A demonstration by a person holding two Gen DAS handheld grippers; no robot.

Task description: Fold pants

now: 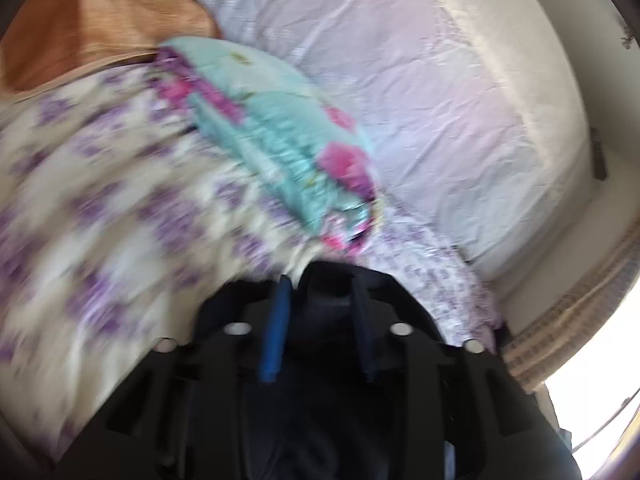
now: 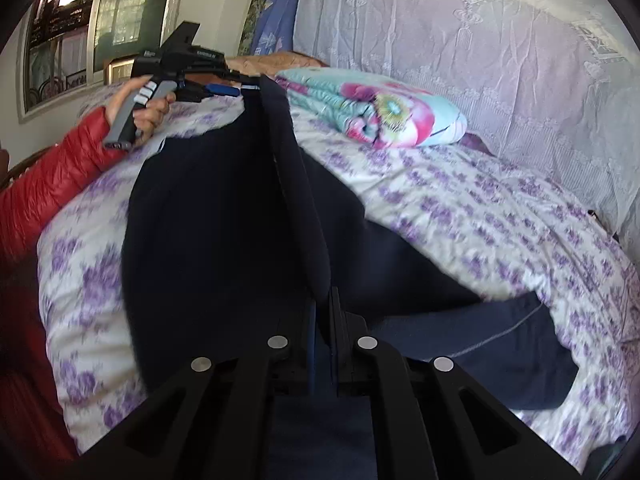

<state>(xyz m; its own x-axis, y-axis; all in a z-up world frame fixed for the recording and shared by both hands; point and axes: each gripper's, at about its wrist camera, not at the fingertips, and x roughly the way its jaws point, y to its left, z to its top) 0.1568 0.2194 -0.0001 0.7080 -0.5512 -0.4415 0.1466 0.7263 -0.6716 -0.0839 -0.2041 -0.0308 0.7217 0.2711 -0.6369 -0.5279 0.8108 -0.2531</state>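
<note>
Dark navy pants (image 2: 208, 220) hang stretched between both grippers above a bed. In the right wrist view my right gripper (image 2: 323, 296) is shut on a folded edge of them, and a band of cloth runs up from its fingers. One pant leg (image 2: 500, 344) lies flat on the bed to the right. At the upper left, a hand with a red sleeve (image 2: 52, 184) holds my left gripper (image 2: 240, 88), which grips the raised far end of the pants. In the blurred left wrist view, dark cloth (image 1: 326, 300) fills the gap between the blue fingers of the left gripper (image 1: 319, 280).
A bedspread with purple flowers (image 2: 480, 208) covers the bed. A folded turquoise floral quilt (image 2: 376, 112) (image 1: 280, 132) lies behind the pants. An orange-brown cushion (image 1: 100, 28) and a lilac lace cover (image 2: 460, 40) are farther back. The bed's edge (image 1: 532, 168) drops off on the right.
</note>
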